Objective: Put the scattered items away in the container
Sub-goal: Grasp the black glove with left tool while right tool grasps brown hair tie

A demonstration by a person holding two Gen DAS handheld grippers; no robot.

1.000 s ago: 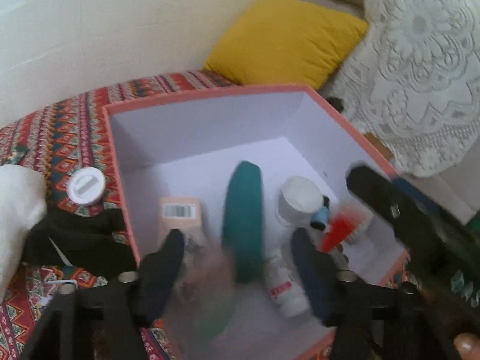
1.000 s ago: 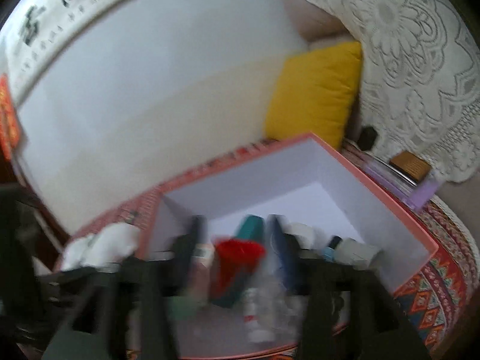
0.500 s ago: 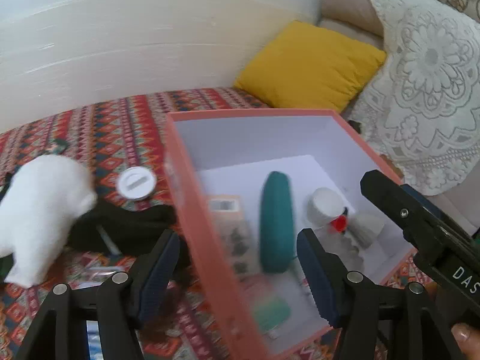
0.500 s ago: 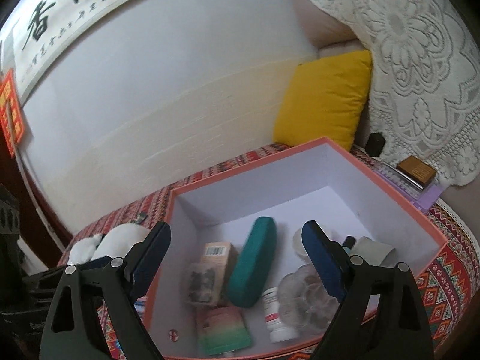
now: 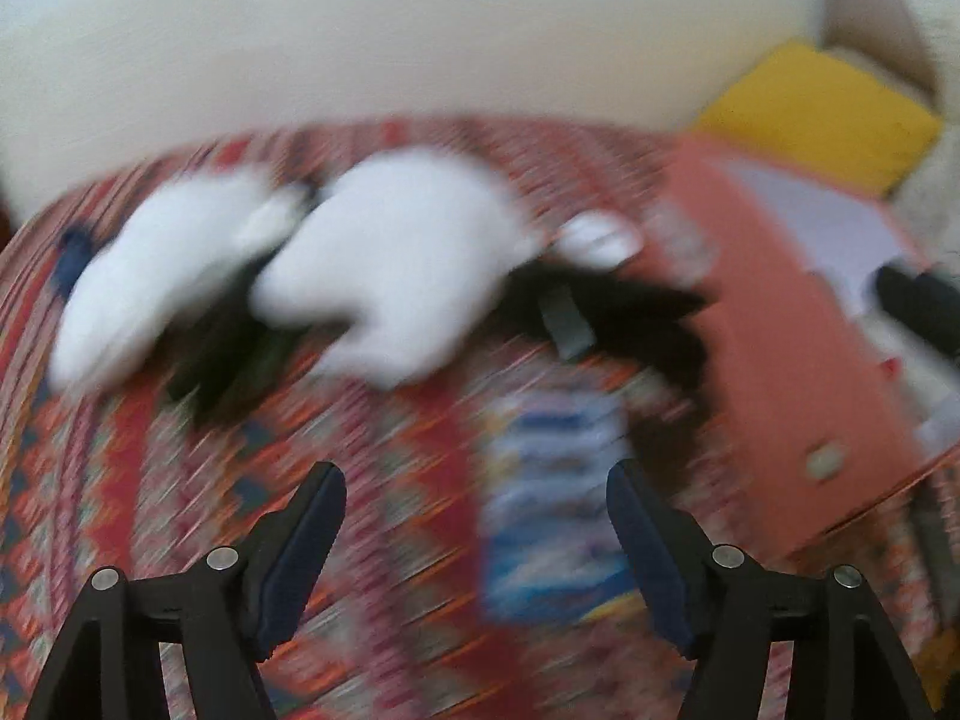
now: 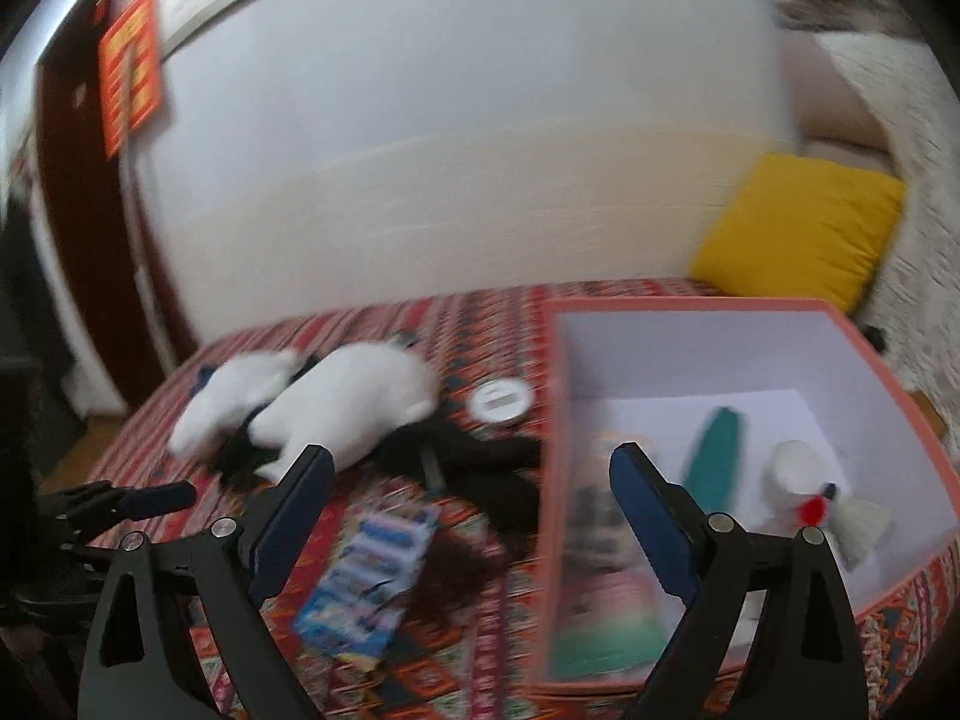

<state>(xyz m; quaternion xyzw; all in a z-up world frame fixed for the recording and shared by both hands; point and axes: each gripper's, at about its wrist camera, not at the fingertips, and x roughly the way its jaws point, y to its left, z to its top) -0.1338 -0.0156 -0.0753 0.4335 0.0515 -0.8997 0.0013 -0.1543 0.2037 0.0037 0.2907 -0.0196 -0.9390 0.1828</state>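
The salmon-pink box (image 6: pixel 852 330) sits on the right of the patterned cloth; it also shows in the blurred left wrist view (image 5: pixel 780 324). It holds a teal case (image 6: pixel 717 450), a white jar (image 6: pixel 795 468) and other items. Outside the box lie a white plush toy (image 6: pixel 336 402) (image 5: pixel 384 264), a black cloth (image 6: pixel 480 456) (image 5: pixel 618 312), a blue packet (image 6: pixel 372 576) (image 5: pixel 552 510) and a round white lid (image 6: pixel 501 401). My left gripper (image 5: pixel 477 486) is open and empty above the cloth near the packet. My right gripper (image 6: pixel 468 468) is open and empty by the box's left wall.
A yellow cushion (image 6: pixel 804 228) and a lace-covered sofa back (image 6: pixel 912 138) stand behind the box. A white wall (image 6: pixel 450 150) runs along the back. The patterned cloth (image 6: pixel 480 318) covers the whole surface. A dark reddish item (image 6: pixel 456 564) lies beside the packet.
Both grippers have swung left, away from over the box toward the scattered items. The right gripper let go of the red-topped item, which now lies in the box. Both views are motion-blurred.
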